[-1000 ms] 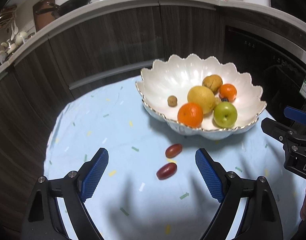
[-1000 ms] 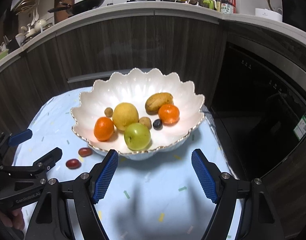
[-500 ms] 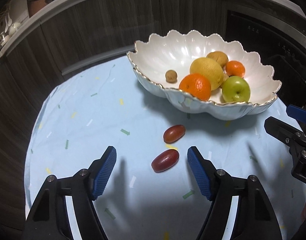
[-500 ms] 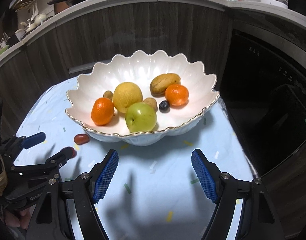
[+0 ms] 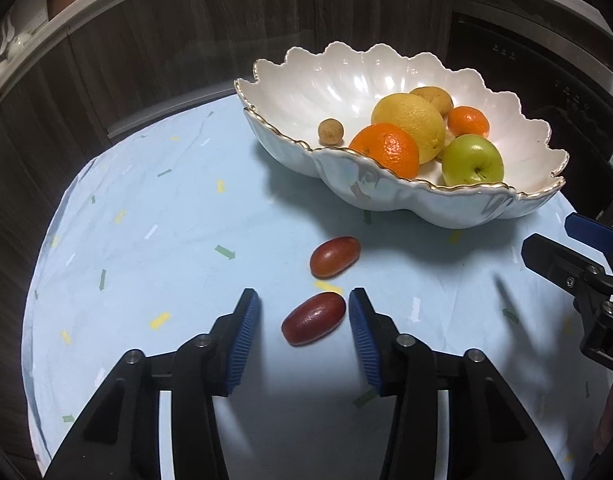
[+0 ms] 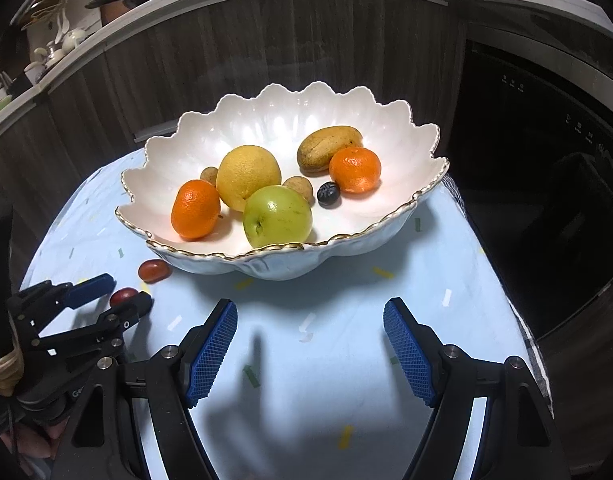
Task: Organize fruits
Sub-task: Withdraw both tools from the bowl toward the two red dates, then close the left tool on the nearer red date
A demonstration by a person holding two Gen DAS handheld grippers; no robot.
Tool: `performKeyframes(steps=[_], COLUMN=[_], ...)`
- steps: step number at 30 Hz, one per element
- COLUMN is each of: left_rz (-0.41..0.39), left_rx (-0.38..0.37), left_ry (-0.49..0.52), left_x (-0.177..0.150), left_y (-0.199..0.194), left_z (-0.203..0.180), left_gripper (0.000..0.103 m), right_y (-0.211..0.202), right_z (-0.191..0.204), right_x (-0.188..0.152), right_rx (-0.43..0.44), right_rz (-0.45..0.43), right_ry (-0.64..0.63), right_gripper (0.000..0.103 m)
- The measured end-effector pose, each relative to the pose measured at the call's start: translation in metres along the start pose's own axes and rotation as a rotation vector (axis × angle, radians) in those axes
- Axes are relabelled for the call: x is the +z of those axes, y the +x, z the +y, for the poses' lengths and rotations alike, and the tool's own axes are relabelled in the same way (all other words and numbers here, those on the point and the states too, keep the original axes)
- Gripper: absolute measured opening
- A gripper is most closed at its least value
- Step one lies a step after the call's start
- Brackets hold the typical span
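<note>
The scalloped bowl [image 6: 406,128] holds 8 fruits; both spread tongs, left [image 5: 304,312] and right [image 6: 310,320], grip nothing.

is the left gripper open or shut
Open. In the left wrist view the left gripper has its blue pads on either side of a red fruit, with cloth visible between pad and fruit on both sides.

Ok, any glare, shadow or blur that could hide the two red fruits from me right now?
Left wrist view: both red fruits are sharp, the left tool shadowing the cloth beneath; glare only inside the bowl. Right wrist view: the nearer fruit is half hidden by that tool, and fisheye bends the counter edge.
</note>
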State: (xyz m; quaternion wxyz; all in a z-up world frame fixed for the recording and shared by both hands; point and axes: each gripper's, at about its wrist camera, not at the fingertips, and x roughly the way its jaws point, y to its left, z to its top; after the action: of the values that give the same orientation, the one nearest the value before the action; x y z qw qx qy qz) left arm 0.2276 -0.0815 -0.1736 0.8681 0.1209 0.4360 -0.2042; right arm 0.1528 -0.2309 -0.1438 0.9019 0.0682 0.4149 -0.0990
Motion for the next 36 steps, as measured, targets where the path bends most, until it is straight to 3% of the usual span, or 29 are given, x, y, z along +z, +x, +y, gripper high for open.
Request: performKeyframes(steps=[4,21,36], left_rz=[0.000,-0.017,-0.045], left_rx=[-0.022,0.001,0.070], left_ry=[0.004,-0.043,-0.156], left_x=[-0.001,-0.009,-0.026], left_y=[-0.001,-0.022,-0.045], left_z=[-0.002,0.019,0.083], left_gripper=[0.030,0.029,0.029], right_y=[-0.001,-0.008,0.011], right_z=[-0.001,0.020,0.091], right_x=[0.000,0.004,0.004], right_rx=[0.003,0.028,0.161], right_rz=[-0.002,-0.019,-0.006], right_ry=[0.005,-0.042,-0.150], right_gripper=[0.077,0.077,0.076])
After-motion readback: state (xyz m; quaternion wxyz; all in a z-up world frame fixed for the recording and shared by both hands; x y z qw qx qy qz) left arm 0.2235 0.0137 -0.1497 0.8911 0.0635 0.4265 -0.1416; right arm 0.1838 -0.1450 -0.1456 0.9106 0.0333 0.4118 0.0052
